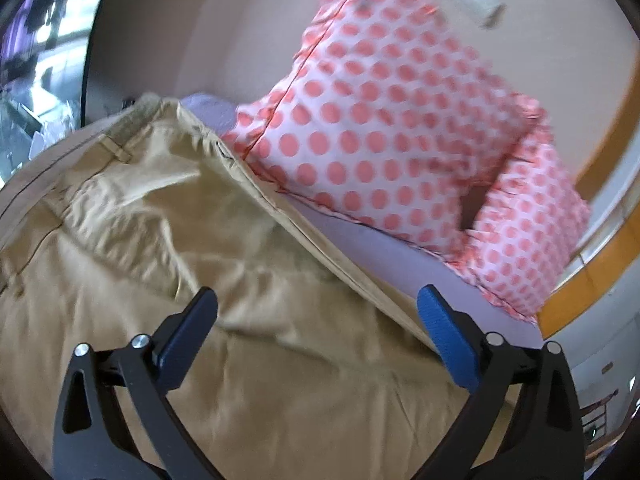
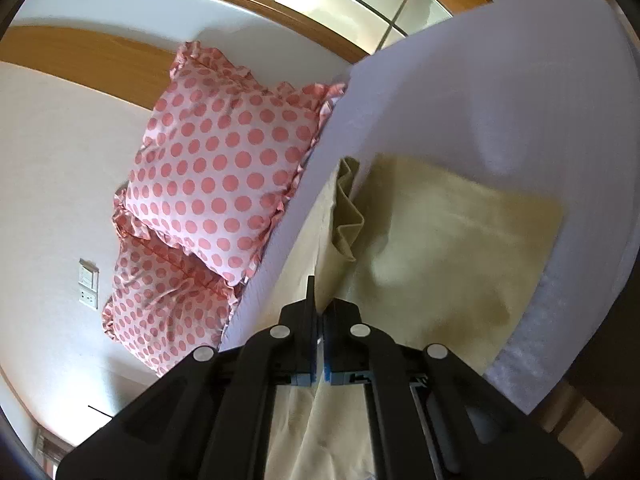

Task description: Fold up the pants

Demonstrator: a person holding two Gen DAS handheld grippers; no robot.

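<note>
Tan pants (image 1: 168,240) lie spread and wrinkled on a pale lilac bed sheet (image 1: 400,256), waistband at the upper left. My left gripper (image 1: 316,312) is open just above the fabric, with its blue pads wide apart and nothing between them. In the right wrist view the pants (image 2: 452,240) lie partly doubled over on the sheet (image 2: 480,92). My right gripper (image 2: 320,300) is shut on a raised fold of the pants, and the cloth hangs from it in pleats.
Two white pillows with pink dots (image 1: 392,128) (image 2: 216,172) lean against the wall at the head of the bed. A wooden headboard rail (image 2: 80,56) runs behind them. The mattress edge (image 2: 532,344) drops off at the lower right.
</note>
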